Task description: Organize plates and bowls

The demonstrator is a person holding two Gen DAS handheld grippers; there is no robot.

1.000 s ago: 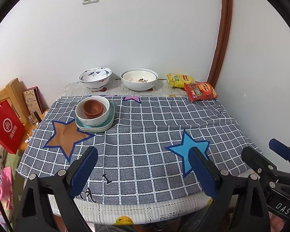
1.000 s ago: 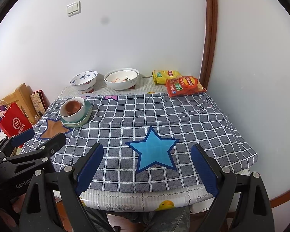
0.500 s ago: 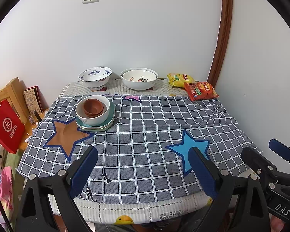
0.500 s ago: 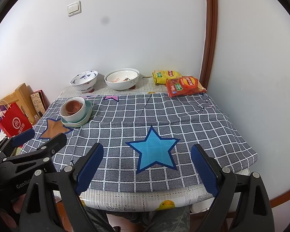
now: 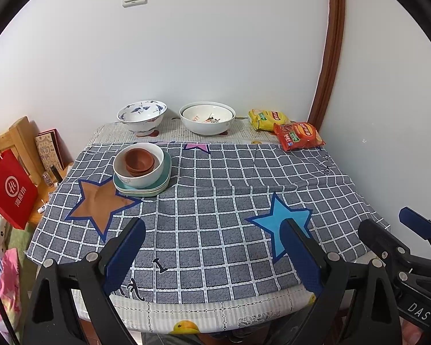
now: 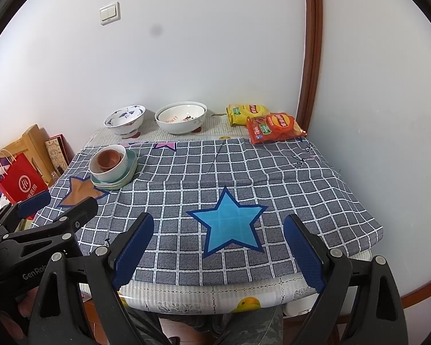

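A woven grey checked cloth (image 5: pixel 215 201) with a matt, slightly wrinkled face covers most of the tabletop (image 5: pixel 186 313), whose near edge shows a smooth, faintly shiny printed oilcloth. The white bowl (image 5: pixel 139 165) near the left edge looks glazed and glossy; the brown cups (image 5: pixel 139 161) inside it are matt, like unglazed clay, and the green plates (image 5: pixel 146 187) beneath have a satin finish. At the far right corner the snack bags (image 5: pixel 297 138) are shiny crinkled foil. The tongs (image 6: pixel 218 247) are matt black plastic with textured blue pads (image 6: pixel 133 244) and small metal rivets.
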